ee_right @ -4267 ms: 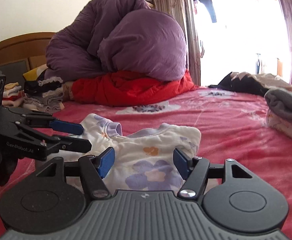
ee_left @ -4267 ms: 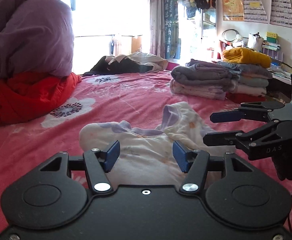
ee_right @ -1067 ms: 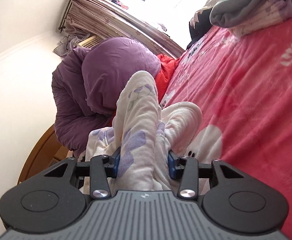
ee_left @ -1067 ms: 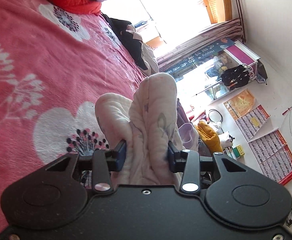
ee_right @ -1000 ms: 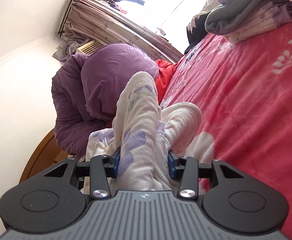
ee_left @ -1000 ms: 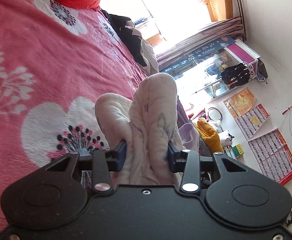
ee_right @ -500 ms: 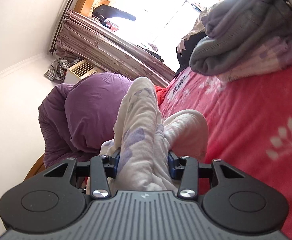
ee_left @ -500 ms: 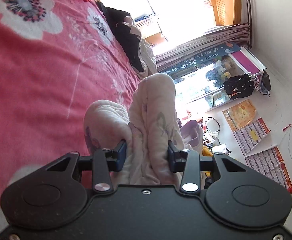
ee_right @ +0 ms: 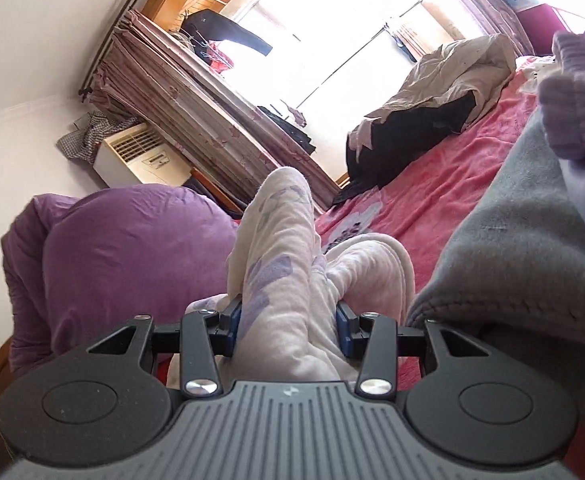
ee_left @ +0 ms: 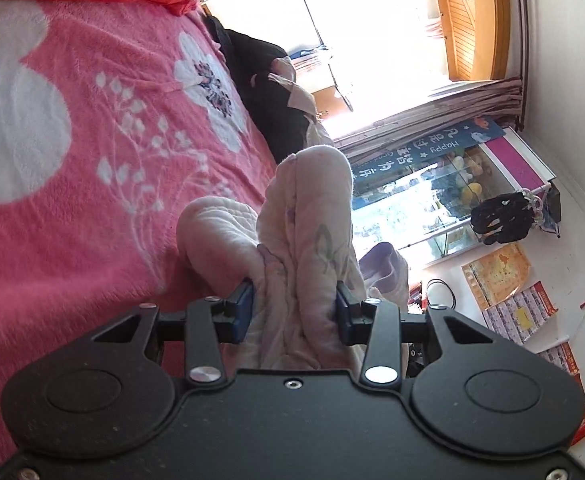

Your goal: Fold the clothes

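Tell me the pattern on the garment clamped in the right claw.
Cream garment with pale purple flower prints, clearest in the right wrist view.

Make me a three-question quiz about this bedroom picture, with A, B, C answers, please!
1. Where is the grey folded garment in the right wrist view?
A. right of the held garment
B. on the windowsill
C. under the purple duvet

2. What colour is the blanket on the bed?
A. green
B. pink-red with white flowers
C. plain black

3. What is the left gripper doing?
A. jaws wide open, nothing between them
B. holding a book
C. jaws shut on the floral garment

Answers: 1 A, it fills the right edge; 2 B, flowers show clearly; 3 C, the cloth bulges between the pads.
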`<state>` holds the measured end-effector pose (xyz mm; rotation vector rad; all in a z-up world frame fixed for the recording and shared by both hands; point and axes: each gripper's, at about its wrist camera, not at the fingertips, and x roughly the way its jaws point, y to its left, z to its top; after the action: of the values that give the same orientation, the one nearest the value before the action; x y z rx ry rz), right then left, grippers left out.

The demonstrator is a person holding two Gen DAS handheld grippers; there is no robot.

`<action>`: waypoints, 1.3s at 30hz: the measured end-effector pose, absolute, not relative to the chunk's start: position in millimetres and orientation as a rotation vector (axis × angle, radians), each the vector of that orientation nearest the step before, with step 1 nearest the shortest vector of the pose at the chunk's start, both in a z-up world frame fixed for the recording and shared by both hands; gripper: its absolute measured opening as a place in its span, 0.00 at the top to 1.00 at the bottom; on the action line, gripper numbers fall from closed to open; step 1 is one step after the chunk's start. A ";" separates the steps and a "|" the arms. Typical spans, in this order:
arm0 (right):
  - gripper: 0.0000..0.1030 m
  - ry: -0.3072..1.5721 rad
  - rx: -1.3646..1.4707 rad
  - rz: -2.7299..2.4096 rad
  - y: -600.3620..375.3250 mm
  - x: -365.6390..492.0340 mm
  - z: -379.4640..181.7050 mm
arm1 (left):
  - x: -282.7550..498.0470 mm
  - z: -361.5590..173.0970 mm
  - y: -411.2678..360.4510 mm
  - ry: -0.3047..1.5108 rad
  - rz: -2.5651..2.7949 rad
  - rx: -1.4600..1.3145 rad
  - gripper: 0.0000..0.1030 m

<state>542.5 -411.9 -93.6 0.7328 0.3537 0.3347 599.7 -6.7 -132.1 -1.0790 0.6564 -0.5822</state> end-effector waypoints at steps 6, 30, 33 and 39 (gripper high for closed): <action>0.57 0.460 0.459 0.151 -372.5 572.5 -122.1 | 606.9 -155.1 -8.5 0.723 -0.500 -1.019 0.50; 0.00 0.553 0.542 0.336 -353.8 192.7 -26.6 | 185.9 85.1 135.4 0.564 -0.218 -0.348 0.07; 0.00 0.561 0.504 0.400 -337.6 142.2 -12.9 | 118.8 101.8 132.0 0.564 -0.124 -0.127 0.07; 0.00 0.550 0.561 0.391 -301.4 83.0 -47.6 | 34.8 87.6 125.4 0.531 0.187 0.063 0.06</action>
<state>83.0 -301.4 -47.6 0.5615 0.5504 0.3907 34.8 125.4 87.6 0.0631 0.5307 0.1872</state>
